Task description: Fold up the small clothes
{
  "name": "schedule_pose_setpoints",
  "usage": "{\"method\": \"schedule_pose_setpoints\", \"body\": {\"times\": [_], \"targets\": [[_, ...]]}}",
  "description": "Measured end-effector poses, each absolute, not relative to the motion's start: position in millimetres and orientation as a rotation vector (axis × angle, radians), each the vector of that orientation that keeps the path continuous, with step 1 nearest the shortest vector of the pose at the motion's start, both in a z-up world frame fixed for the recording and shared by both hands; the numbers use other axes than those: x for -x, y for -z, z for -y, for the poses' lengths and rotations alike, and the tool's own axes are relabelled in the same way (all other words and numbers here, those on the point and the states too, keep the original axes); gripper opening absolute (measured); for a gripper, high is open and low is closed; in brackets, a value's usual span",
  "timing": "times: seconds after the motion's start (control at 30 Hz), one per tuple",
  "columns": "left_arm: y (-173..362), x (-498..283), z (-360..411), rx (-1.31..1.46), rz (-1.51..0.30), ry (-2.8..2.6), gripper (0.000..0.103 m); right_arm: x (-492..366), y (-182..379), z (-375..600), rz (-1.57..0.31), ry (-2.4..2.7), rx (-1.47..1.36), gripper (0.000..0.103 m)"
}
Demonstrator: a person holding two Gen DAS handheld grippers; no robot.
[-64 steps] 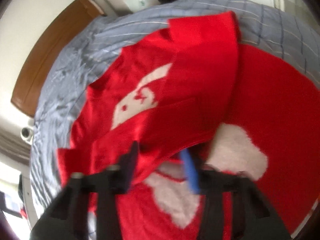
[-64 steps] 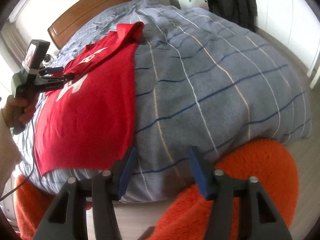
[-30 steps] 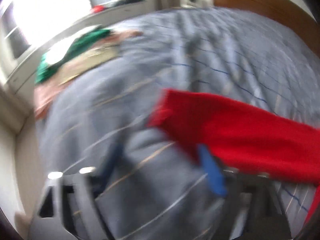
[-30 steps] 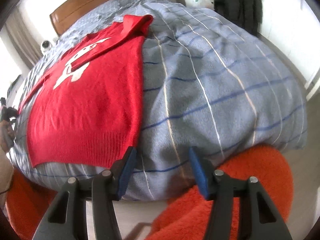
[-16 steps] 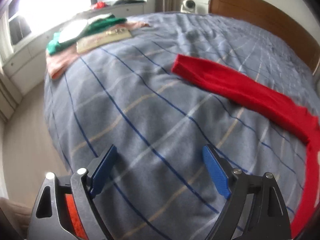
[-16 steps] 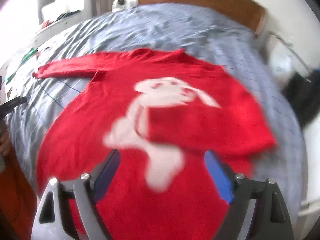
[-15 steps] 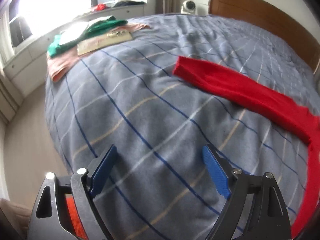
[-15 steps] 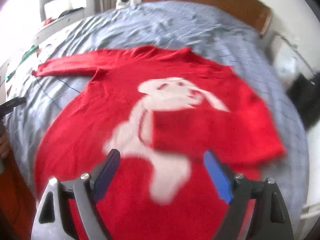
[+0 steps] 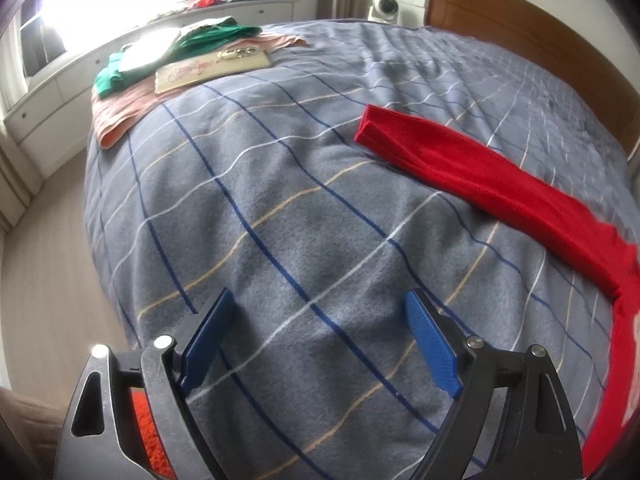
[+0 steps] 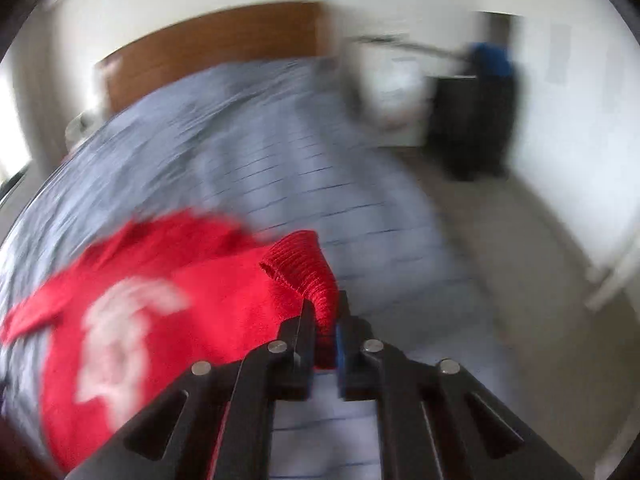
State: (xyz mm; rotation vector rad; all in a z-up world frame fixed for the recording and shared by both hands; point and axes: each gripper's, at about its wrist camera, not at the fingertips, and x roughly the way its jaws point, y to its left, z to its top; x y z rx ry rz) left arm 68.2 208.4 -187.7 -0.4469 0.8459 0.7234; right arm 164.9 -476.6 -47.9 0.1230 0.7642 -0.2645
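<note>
A red sweater with a white figure (image 10: 152, 312) lies on the grey checked bed cover (image 10: 260, 152). My right gripper (image 10: 323, 320) is shut on the ribbed cuff of its sleeve (image 10: 304, 268), which sticks up between the pads; this view is blurred. In the left wrist view the other red sleeve (image 9: 472, 172) lies stretched out flat on the cover (image 9: 280, 220), to the right and ahead of my left gripper (image 9: 316, 320), which is open and empty above the cover near the bed's edge.
A stack of clothes, green (image 9: 200, 40) on pink (image 9: 120, 108) with a beige piece (image 9: 208, 68), lies at the bed's far left corner. A wooden headboard (image 9: 540, 40) stands behind. White drawers (image 9: 60, 84) run under the window. A dark coat (image 10: 480, 120) hangs at the right.
My right gripper has closed on the folded sleeve's cuff and lifted it while swinging right. The left gripper has stayed nearly still, open over the cover.
</note>
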Motion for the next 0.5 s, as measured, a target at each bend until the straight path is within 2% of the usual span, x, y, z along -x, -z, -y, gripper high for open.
{"method": "schedule_pose_setpoints", "body": {"times": [0.07, 0.17, 0.37, 0.5], "targets": [[189, -69, -206, 0.43, -0.849, -0.733, 0.088, -147, 47, 529, -0.767, 0.38, -0.173, 0.007], [190, -71, -202, 0.408, -0.85, -0.75, 0.088, -126, 79, 578, -0.84, 0.441, -0.252, 0.007], [190, -71, -196, 0.357, -0.858, -0.758, 0.088, -118, 151, 601, -0.947, 0.429, -0.453, 0.007], [191, -70, -195, 0.341, -0.863, -0.746, 0.088, -109, 184, 610, -0.948, 0.424, -0.577, 0.007]]}}
